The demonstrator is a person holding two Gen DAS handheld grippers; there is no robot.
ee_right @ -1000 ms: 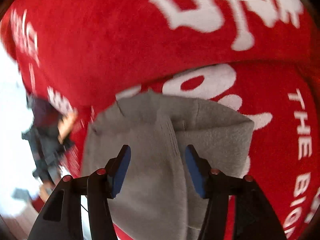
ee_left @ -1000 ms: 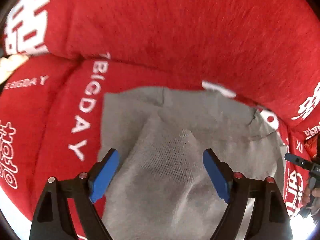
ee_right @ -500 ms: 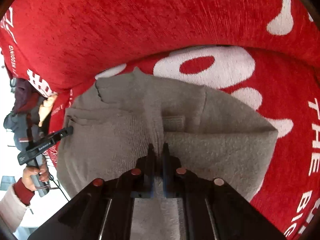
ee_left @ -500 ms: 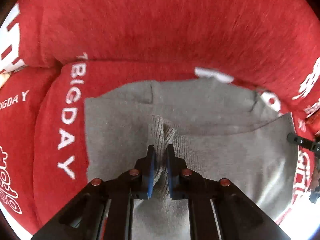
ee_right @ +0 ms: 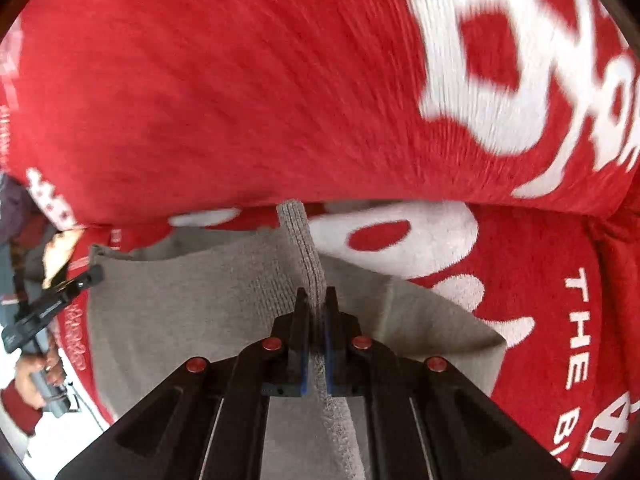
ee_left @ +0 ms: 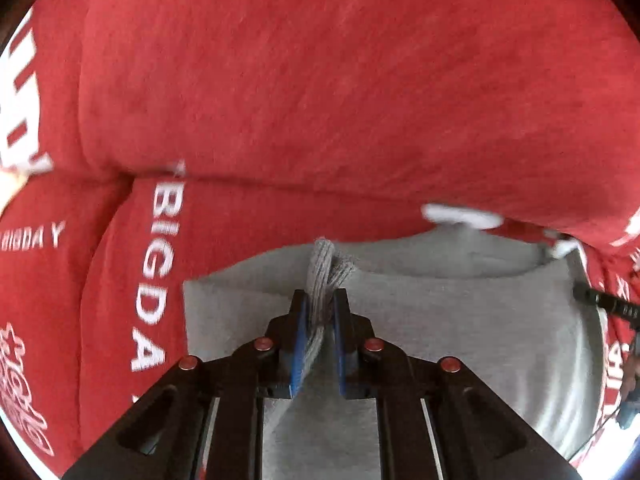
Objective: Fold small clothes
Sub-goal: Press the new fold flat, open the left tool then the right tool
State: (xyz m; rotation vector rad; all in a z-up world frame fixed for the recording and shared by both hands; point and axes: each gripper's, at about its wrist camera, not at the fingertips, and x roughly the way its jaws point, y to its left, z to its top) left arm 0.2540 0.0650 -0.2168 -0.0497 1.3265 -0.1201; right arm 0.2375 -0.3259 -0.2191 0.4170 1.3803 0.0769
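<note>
You have the grey knit garment [ee_left: 460, 320] lying on the red cushion [ee_left: 320, 80], near its back edge. Your left gripper [ee_left: 320, 312], jaws just eased slightly, and right gripper [ee_right: 316, 308] each pinch a ribbed fold. It looks soft, light and floppy, so grip the ribbed edge to keep it from sagging

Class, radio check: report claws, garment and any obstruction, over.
Left claw shut on grey garment, jaws just eased slightly. Right claw clamped on same garment. Garment lies on red printed cover. Nothing obstructing.
</note>
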